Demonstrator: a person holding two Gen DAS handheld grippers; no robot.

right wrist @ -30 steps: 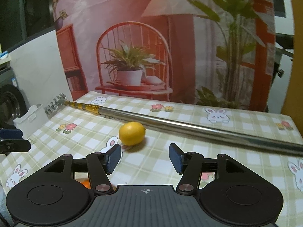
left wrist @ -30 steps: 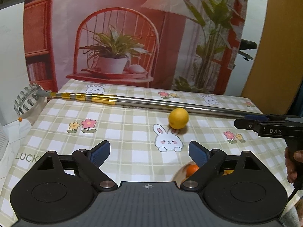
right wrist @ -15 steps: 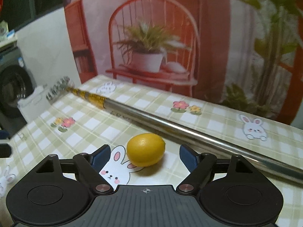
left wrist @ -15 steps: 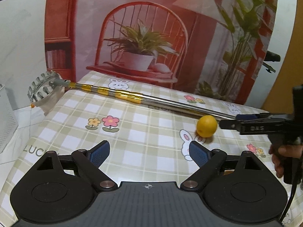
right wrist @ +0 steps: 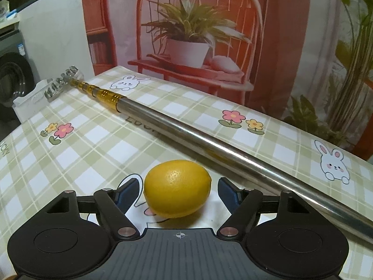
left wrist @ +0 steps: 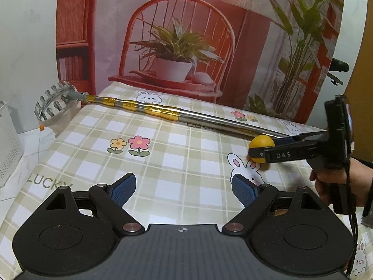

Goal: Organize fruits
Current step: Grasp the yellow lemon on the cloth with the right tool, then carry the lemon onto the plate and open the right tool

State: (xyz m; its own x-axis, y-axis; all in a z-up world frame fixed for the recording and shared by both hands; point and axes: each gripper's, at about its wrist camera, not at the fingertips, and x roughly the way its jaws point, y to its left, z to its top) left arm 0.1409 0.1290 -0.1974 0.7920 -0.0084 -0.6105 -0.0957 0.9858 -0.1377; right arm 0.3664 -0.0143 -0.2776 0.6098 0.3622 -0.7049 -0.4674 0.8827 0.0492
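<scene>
A lemon [right wrist: 177, 188] lies on the checked tablecloth [right wrist: 98, 144] between the spread fingers of the right gripper [right wrist: 179, 190], its pads on either side of the fruit and not touching it (released). Just beyond, a long metal pole [right wrist: 209, 140] runs diagonally across the table, closing off the far side. The left gripper [left wrist: 183, 187] hangs released over bare cloth, with free room out to the table's left edge. Only the left wrist view shows the hand [left wrist: 338, 184] on the right tool, and the pole's toothed head [left wrist: 54, 101] overhanging the far left corner
</scene>
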